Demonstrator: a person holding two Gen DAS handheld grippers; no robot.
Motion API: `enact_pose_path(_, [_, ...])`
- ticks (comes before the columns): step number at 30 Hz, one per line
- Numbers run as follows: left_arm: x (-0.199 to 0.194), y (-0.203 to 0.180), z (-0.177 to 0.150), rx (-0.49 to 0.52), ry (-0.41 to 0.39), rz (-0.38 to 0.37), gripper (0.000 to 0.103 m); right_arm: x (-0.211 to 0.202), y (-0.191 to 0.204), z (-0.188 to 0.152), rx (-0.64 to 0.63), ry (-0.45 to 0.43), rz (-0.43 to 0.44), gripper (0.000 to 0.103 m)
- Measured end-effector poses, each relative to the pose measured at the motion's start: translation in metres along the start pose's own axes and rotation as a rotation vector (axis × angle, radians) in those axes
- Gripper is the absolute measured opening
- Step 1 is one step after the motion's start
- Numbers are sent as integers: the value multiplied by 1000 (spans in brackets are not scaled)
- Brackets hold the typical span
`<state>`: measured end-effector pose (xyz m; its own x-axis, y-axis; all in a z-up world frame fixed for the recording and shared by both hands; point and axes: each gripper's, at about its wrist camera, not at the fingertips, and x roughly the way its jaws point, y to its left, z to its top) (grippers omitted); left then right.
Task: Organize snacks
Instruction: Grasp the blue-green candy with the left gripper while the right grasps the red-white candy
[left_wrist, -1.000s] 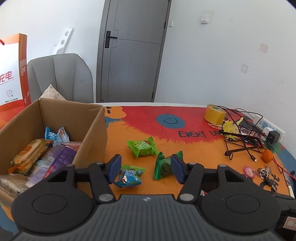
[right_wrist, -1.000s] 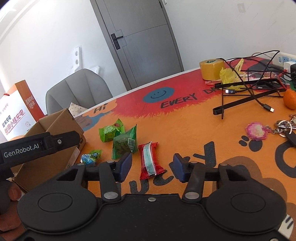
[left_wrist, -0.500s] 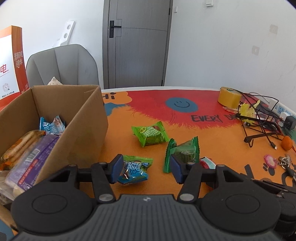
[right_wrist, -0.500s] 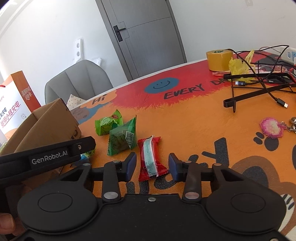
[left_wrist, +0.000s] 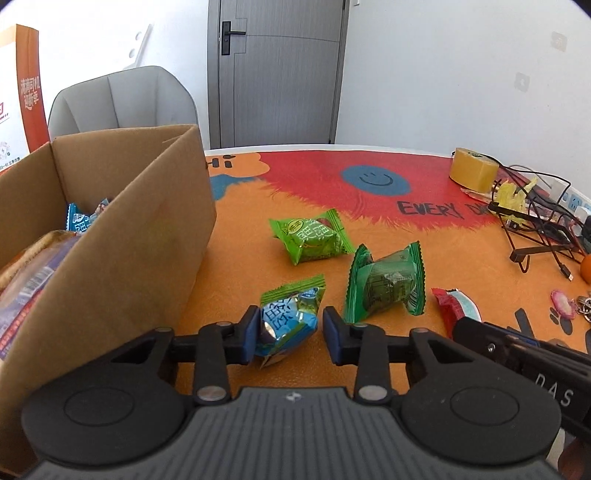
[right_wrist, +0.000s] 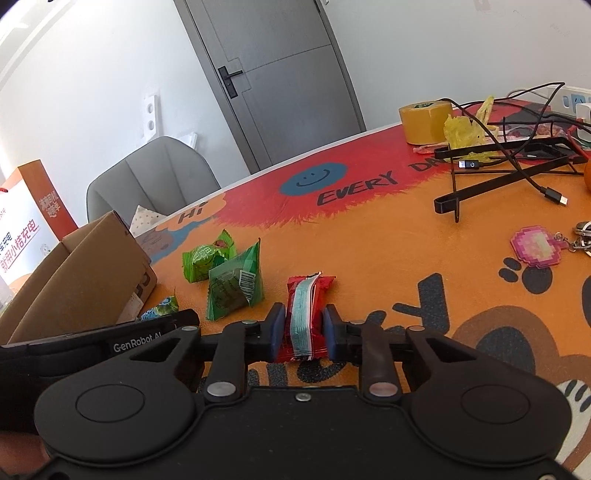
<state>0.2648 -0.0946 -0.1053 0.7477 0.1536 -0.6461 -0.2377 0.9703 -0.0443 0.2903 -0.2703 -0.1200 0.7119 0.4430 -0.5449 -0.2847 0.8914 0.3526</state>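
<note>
My left gripper (left_wrist: 290, 334) has just closed on the blue candy (left_wrist: 286, 323) beside the cardboard box (left_wrist: 122, 236); my right gripper (right_wrist: 303, 330) has just clamped the red snack bar (right_wrist: 304, 314).

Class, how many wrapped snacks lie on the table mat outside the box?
4: blue snack in the left tool, red snack in the right tool, and light green snack and dark green snack lying free. None seems hidden.
</note>
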Motion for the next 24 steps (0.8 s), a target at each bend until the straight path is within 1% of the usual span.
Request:
enact_pose_path(3, [-1,0,-1,-5,-4,-5,29,-1,3,-2,-15,-11,-12,24])
enact_pose_path(7, [-7,-1,-1,-6,-8,-24,28,-1,1,-1,-4,-11,-6,22])
enact_pose_path(11, [-16,-1,2,-7,-19,-47,28,-4,2,-1,-4,-16,-33,22])
enact_pose_path(24, [-62,9,13,-33,-103,-84,28,-41,20,13,-10,-100,-36,22])
